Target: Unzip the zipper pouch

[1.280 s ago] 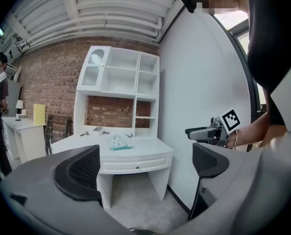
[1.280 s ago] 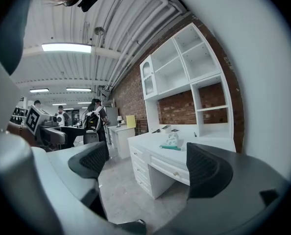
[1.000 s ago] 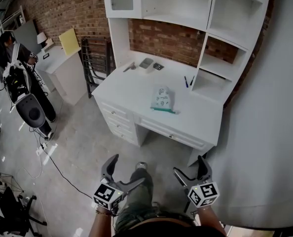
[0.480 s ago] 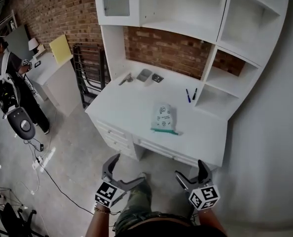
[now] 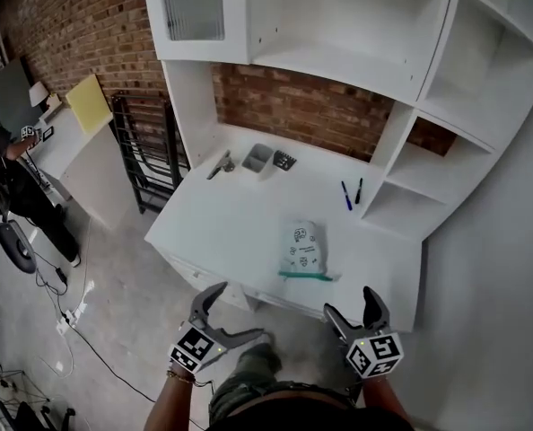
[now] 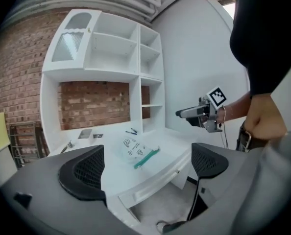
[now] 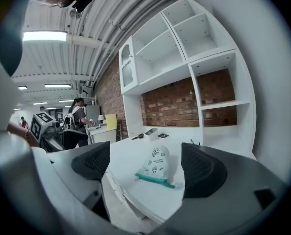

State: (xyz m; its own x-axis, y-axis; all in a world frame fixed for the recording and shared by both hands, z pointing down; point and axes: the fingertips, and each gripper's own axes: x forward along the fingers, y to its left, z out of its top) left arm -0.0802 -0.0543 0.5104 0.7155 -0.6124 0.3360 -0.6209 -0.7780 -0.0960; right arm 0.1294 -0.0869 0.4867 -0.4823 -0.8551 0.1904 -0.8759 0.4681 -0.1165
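A white desk (image 5: 213, 232) with a tall open-shelved hutch (image 5: 356, 34) fills the middle of the head view, against a rough red brick wall (image 5: 293, 106). At the back of the smooth top lie a metal tool (image 5: 220, 164), a small grey tray (image 5: 258, 157), a dark flat item (image 5: 284, 161) and two pens (image 5: 351, 193). The zipper pouch (image 5: 303, 250) lies flat near the desk's front edge, lower centre of the frame. It is translucent white with small printed motifs and a teal zip strip along its near side, with nothing on or against it. At far left stand a black rack (image 5: 145, 151), a yellow board (image 5: 89, 103) and a person (image 5: 6, 173). At the bottom of the frame, short of the desk, the left gripper (image 5: 238, 311) has its jaws wide apart and empty. The right gripper (image 5: 349, 301) has jaws that have just been closing slightly but are broadly spread with nothing between them.
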